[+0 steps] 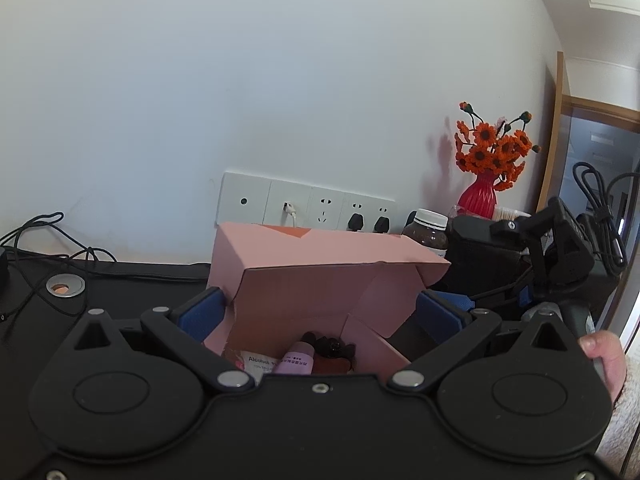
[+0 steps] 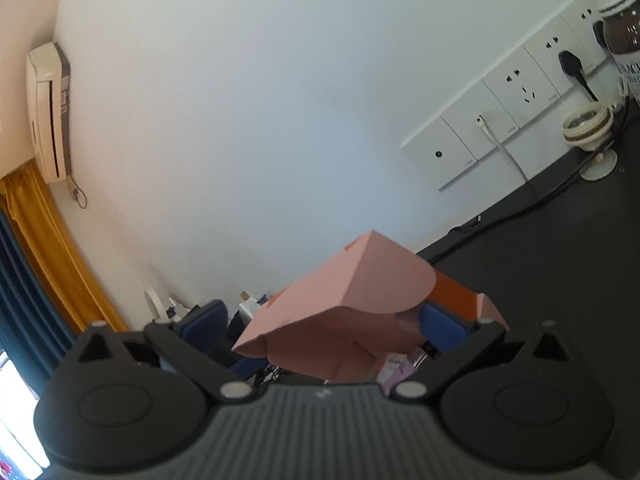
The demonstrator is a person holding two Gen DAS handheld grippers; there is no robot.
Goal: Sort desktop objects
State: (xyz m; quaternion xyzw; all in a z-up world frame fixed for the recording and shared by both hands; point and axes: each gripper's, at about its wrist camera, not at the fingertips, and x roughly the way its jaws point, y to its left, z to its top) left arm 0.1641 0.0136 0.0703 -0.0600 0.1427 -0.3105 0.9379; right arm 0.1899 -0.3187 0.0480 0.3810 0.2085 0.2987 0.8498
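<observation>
Both tongs, left (image 1: 320, 312) and right (image 2: 324, 324), spread apart, apparently straddle the open pink box (image 1: 320, 276).

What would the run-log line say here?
left gripper: open, straddling pink cardboard box | right gripper: open at lid | items inside | box unclosed

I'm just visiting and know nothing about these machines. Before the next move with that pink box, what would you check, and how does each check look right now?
1. Pink cardboard box open, lid flap up: ok.
2. Items already inside, a pale pink tube and a white alcohol wipe packet: ok.
3. Left gripper open, straddling the box: ok.
4. Right gripper open around the flap: ok.
5. Whether the pads touch the box: cannot tell.
6. Brown glass jar with a white lid and red ribbed vase of orange flowers stand behind the box, apart: ok.
</observation>
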